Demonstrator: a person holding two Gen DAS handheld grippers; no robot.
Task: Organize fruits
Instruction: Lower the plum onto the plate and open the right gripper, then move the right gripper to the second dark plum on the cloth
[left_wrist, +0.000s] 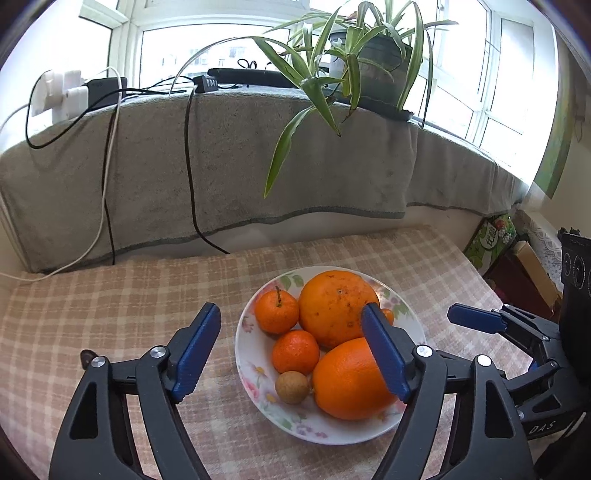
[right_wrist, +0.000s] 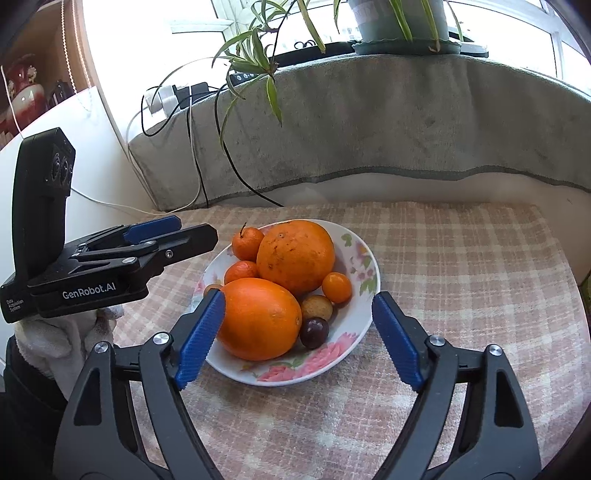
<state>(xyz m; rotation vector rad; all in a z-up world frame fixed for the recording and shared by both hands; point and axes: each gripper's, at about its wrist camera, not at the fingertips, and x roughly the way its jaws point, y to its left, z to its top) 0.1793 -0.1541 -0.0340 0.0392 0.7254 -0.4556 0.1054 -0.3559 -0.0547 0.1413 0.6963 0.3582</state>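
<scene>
The checked table (right_wrist: 461, 258) carries a flowered plate (right_wrist: 364, 258) near its middle, toward the back edge, with all the fruit gathered on it. The big orange (right_wrist: 295, 254) sits behind the smaller orange (right_wrist: 258, 317); tangerines (left_wrist: 277, 310), a brown longan (left_wrist: 291, 387) and a dark grape (right_wrist: 314, 332) fill the gaps. The left gripper (left_wrist: 295, 350) and right gripper (right_wrist: 295, 339) both stand wide open, holding nothing. A small fruit behind the left finger is mostly hidden, perhaps a kumquat.

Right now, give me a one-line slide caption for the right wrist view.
Open right gripper poised over a floral plate of oranges and small fruits on a checked cloth, the left gripper alongside.
</scene>
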